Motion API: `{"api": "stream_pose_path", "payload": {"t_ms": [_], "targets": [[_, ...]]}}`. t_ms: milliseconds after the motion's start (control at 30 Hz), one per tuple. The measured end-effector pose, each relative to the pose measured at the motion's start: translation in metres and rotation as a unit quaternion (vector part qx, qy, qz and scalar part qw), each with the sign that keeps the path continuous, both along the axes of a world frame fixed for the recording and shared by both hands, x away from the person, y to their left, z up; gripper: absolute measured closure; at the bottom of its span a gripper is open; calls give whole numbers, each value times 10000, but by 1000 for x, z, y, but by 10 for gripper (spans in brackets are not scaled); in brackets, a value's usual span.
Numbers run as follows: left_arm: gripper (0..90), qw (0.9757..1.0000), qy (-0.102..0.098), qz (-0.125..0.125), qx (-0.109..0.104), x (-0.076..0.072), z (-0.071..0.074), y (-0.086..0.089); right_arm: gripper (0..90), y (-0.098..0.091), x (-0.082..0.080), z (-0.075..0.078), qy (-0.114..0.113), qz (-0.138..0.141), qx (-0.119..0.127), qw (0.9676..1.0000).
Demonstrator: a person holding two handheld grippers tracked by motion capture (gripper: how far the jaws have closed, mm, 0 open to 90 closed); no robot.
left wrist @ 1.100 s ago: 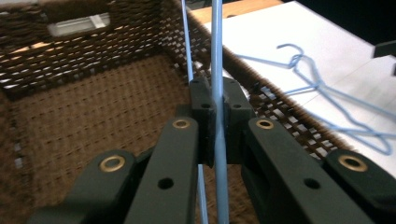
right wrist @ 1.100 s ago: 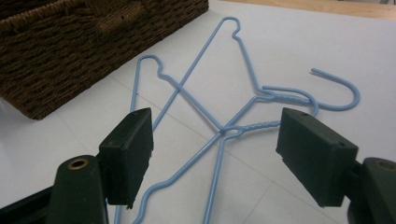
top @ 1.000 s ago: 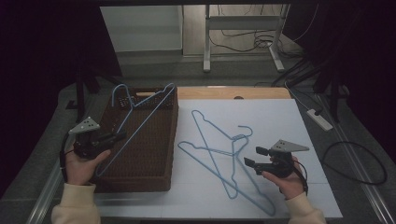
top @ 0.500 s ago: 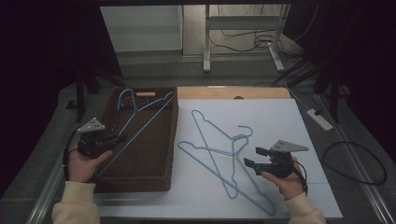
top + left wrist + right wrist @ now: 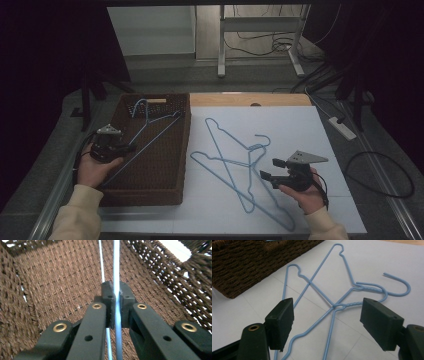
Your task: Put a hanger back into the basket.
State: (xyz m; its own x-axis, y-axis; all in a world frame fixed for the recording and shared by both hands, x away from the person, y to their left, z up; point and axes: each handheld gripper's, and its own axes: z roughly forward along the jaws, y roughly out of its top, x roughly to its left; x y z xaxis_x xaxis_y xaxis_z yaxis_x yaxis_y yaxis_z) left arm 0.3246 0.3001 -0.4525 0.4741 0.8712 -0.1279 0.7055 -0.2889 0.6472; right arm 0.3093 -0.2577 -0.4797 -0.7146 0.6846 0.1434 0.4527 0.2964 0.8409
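Observation:
A blue wire hanger (image 5: 150, 144) lies slanted inside the brown wicker basket (image 5: 186, 150), with its hook near the far wall. My left gripper (image 5: 129, 148) is shut on one of its wires at the basket's left side. In the left gripper view the jaws (image 5: 115, 290) pinch the blue wire (image 5: 116, 270) above the woven floor (image 5: 62, 277). Two more blue hangers (image 5: 248, 150) lie crossed on the white mat (image 5: 300, 130). My right gripper (image 5: 268, 170) stands open just right of them. In the right gripper view its pads (image 5: 330, 320) frame the crossed hangers (image 5: 333, 305), touching nothing.
A white power strip (image 5: 342, 127) and a looped black cable (image 5: 380, 175) lie on the grey floor to the right of the mat. A table frame with cables (image 5: 260, 40) stands beyond the far edge. The basket's corner (image 5: 249, 260) is at the upper left of the right gripper view.
My left gripper has sunk and shifted slightly right, lowering the hanger deeper into the basket. The right gripper and the two hangers on the mat have not moved.

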Motion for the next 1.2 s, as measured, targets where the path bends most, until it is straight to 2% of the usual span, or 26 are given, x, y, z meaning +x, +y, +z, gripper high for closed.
{"api": "stream_pose_path", "payload": {"t_ms": [100, 167, 233, 267, 333, 433, 533, 633, 667, 733, 800, 833, 933, 1033, 1100, 1133, 1200], "targets": [[854, 9993, 256, 63, 268, 6, -2, 0, 277, 1, 0, -1, 9, 8, -27, 10000], [854, 9974, 454, 227, 508, 9, -5, 0, 277, 2, 0, -1, 17, 10, -41, 10000], [852, 9954, 637, 432, 578, 12, -8, 3, 277, 2, 0, -2, 30, 21, -60, 10000], [851, 9954, 637, 432, 578, 12, -8, 3, 277, 2, 0, -2, 30, 21, -60, 10000], [850, 9933, 732, 600, 669, 14, -10, 4, 276, 3, 0, -3, 54, 41, -133, 9999], [844, 9907, 764, 770, 826, 15, -11, 2, 275, 5, 0, -4, 53, 58, -165, 9998], [850, 9854, 931, 919, 1089, 18, -15, 1, 274, 6, 0, -4, 65, 87, -193, 9998], [845, 9819, 1047, 936, 1270, 20, -18, -2, 272, 7, -1, -4, 86, 164, -149, 9997], [842, 9819, 1047, 936, 1270, 20, -18, -2, 272, 7, -1, -4, 86, 164, -149, 9997], [839, 9795, 1034, 1003, 1410, 21, -19, -3, 272, 8, -1, -4, 71, 198, -149, 9997], [821, 9787, 997, 1054, 1456, 20, -19, -3, 272, 8, -2, -4, 76, 210, -153, 9996], [790, 9789, 955, 1093, 1440, 20, -18, -3, 272, 8, -2, -4, 81, 209, -162, 9996], [594, 9801, 673, 1223, 1414, 15, -13, -2, 271, 8, -1, -4, 98, 210, -172, 9996], [475, 9835, 338, 1267, 1245, 8, -4, -2, 271, 8, -2, -4, 98, 208, -171, 9996], [413, 9883, 93, 1188, 955, 0, 4, -2, 270, 8, -1, -4, 100, 205, -167, 9996], [394, 9924, -24, 1013, 702, -7, 10, -2, 270, 8, -1, -4, 99, 203, -168, 9996], [373, 9957, -163, 829, 378, -15, 17, -3, 269, 7, -1, -4, 96, 197, -167, 9996]]}}
